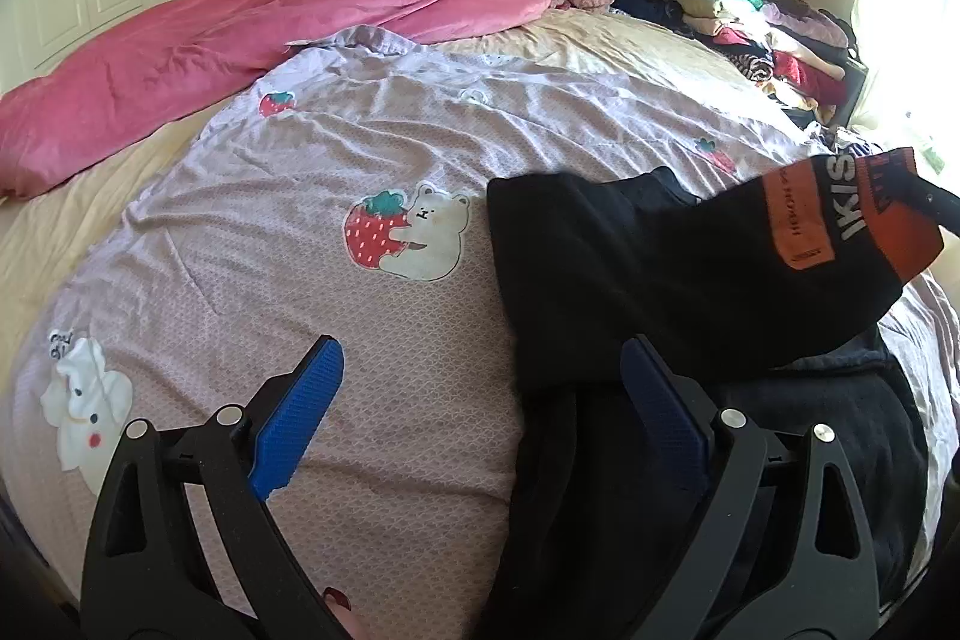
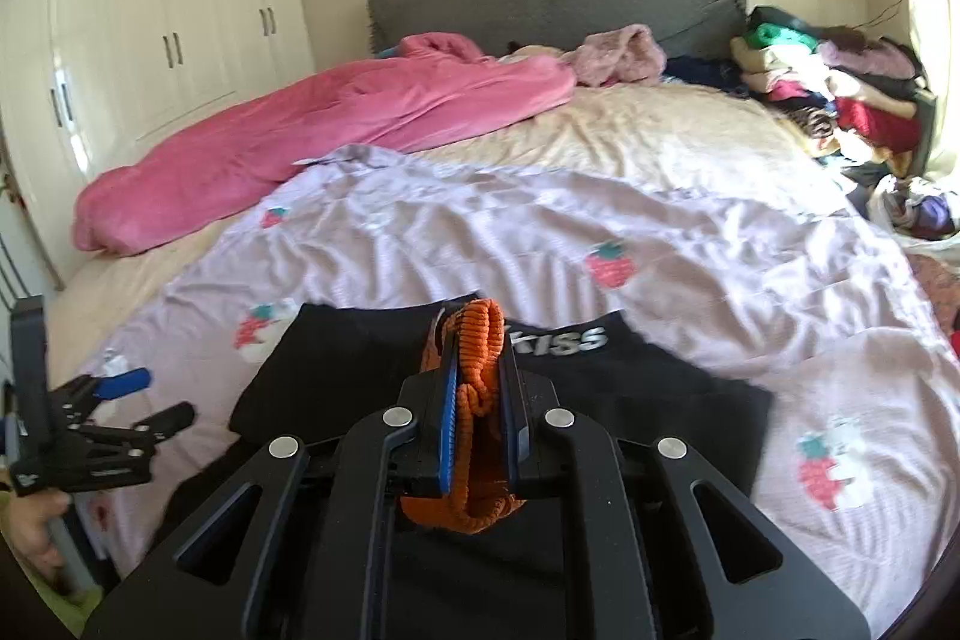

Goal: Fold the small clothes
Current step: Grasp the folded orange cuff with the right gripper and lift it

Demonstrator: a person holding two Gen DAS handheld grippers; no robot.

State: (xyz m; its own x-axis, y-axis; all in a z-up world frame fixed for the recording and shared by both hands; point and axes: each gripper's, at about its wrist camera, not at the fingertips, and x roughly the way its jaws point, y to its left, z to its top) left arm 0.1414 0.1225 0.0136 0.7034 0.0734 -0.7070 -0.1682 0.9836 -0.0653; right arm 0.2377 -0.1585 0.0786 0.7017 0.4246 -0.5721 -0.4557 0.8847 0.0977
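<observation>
A wide bed [image 2: 660, 142] is filling both views, with a lilac strawberry-print sheet [image 1: 372, 148] spreading over its near part and a pink duvet [image 1: 210, 40] lying bunched along the far left side. A heap of mixed clothes [image 2: 840, 94] is sitting at the far right corner by the headboard. The black underwear [image 1: 648, 280] is lying on the sheet, with its orange waistband [image 2: 480, 340] being lifted off the bed. The right hand-held gripper [image 2: 479, 388] is clenching that waistband between its blue pads. The left hand-held gripper [image 1: 480, 388] is hovering released, jaws wide apart, its right finger over the black fabric's edge.
</observation>
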